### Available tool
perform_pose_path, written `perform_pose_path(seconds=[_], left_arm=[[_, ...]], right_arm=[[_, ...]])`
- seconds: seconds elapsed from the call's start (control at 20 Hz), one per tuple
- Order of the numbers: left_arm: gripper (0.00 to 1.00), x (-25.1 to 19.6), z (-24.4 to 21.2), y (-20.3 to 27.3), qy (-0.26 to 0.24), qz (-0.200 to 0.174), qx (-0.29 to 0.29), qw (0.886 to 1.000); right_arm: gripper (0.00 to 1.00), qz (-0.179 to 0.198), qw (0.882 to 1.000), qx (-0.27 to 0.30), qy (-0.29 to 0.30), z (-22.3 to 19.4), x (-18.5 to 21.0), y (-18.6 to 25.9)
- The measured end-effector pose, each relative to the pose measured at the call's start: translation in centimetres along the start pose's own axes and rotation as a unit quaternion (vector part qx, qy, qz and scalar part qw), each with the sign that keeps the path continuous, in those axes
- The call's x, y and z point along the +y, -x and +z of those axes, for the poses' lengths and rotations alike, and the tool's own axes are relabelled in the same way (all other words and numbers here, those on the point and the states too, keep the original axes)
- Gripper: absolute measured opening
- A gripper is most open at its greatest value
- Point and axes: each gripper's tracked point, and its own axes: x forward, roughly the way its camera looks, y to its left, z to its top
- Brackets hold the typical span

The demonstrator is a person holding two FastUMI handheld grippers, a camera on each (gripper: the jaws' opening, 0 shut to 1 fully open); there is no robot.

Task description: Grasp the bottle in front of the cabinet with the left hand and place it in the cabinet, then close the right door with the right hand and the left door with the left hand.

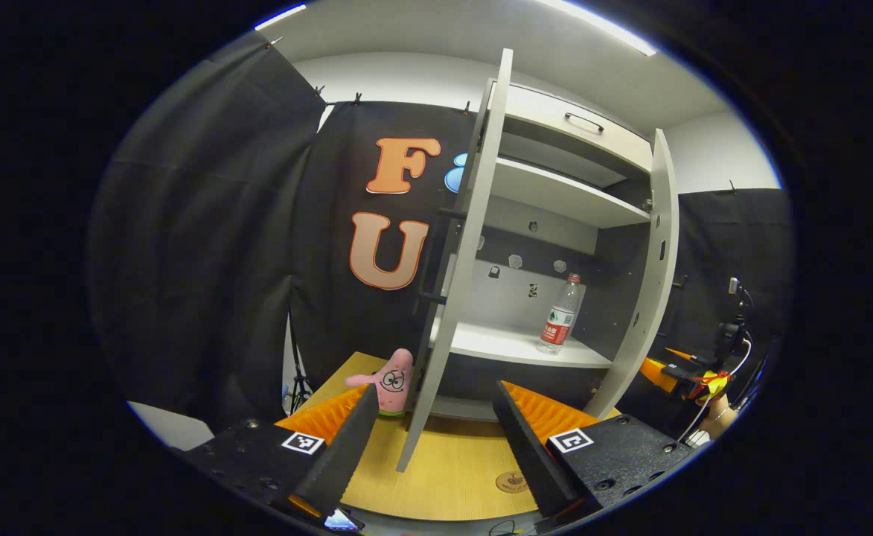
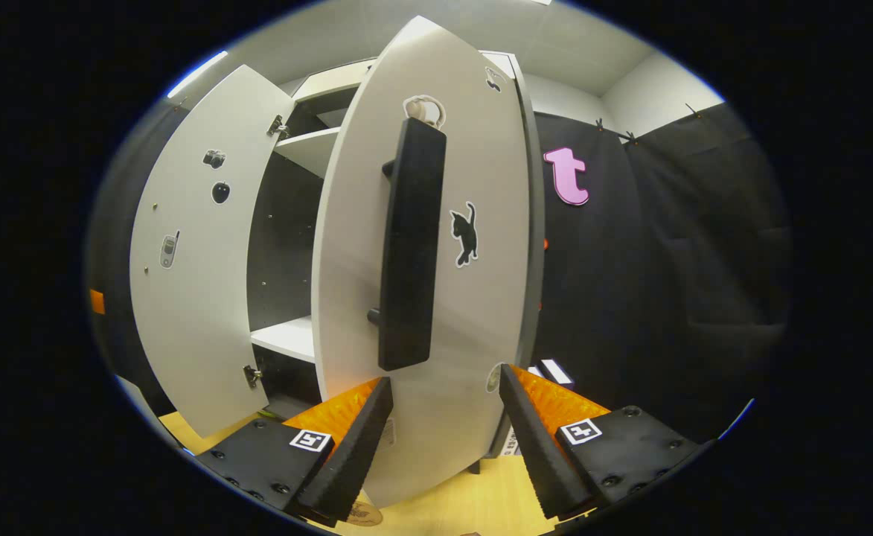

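My left gripper (image 1: 432, 439) hangs wide, holding nothing; ahead of it and to the right the bottle (image 1: 560, 324) stands upright on the cabinet (image 1: 555, 195) shelf, between both open doors. The left door (image 1: 457, 260) is edge-on just ahead. My right gripper (image 2: 443, 439) is wide too, close before the right door (image 2: 481, 298), its handle (image 2: 408, 246) straight ahead
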Motion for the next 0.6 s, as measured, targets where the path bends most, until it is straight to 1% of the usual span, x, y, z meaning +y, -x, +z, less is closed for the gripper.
perform_pose_path(seconds=[0.05,0.1,0.25,0.3,0.35,0.4,0.6], left_arm=[[0.94,0.7,-0.1,0.1,-0.003,0.008,-0.001,1.000],[0.94,1.3,0.0,0.2,-0.004,0.015,-0.001,1.000],[0.95,2.6,-0.1,0.5,-0.004,0.030,-0.003,1.000],[0.95,3.1,0.0,0.5,-0.006,0.036,-0.003,0.999],[0.95,3.5,-0.2,0.4,-0.005,0.041,-0.004,0.999],[0.94,3.9,-0.4,0.4,-0.003,0.045,-0.003,0.999],[0.95,4.9,-0.8,0.1,0.007,0.055,0.002,0.998]], right_arm=[[0.87,-0.002,1.000,0.000,0.000,-0.1,0.4,-1.2],[0.96,-0.006,1.000,0.000,0.003,-0.1,0.4,-2.4],[0.96,-0.006,1.000,0.014,-0.001,-0.8,1.3,-5.1],[0.96,-0.007,1.000,0.004,0.000,-0.4,1.3,-5.9],[1.00,-0.013,1.000,0.003,0.005,-0.3,1.1,-6.2],[0.96,-0.016,1.000,0.000,0.006,-0.3,0.8,-6.2],[0.96,-0.015,1.000,0.002,0.003,0.0,1.5,-7.9]])
